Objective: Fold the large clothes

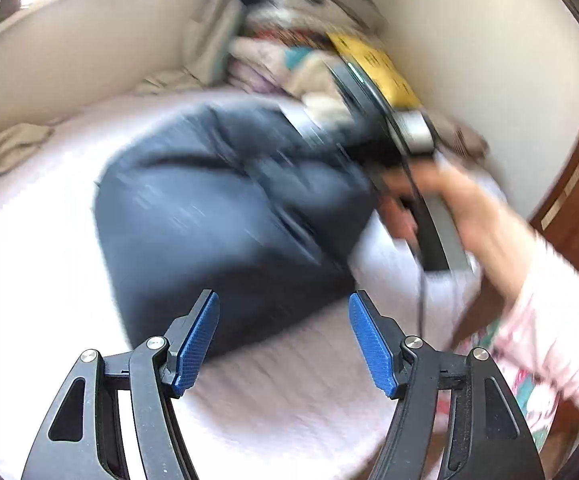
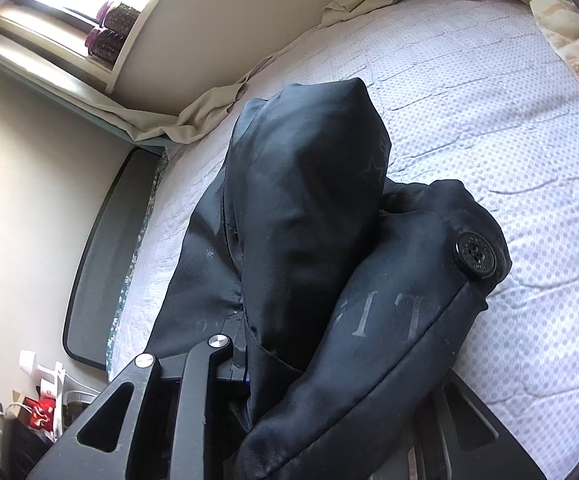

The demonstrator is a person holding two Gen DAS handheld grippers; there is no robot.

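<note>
On the bed [image 2: 489,100]: dark coat [image 1: 217,216], bunched, one part lifted.
Left gripper [image 1: 284,344]: jaws apart, nothing between them, above the coat's near edge.
Right gripper [image 2: 273,380]: clenched on coat fabric; button [image 2: 475,255] flap draped over it.
Progress: partly gathered; no flat fold yet, squaring and final folds left.

We see a dark navy coat [image 2: 309,216], its satin lining showing, bunched and partly lifted off the white quilted bed [image 2: 509,128]; a large black button [image 2: 476,255] sits on one fold.
</note>
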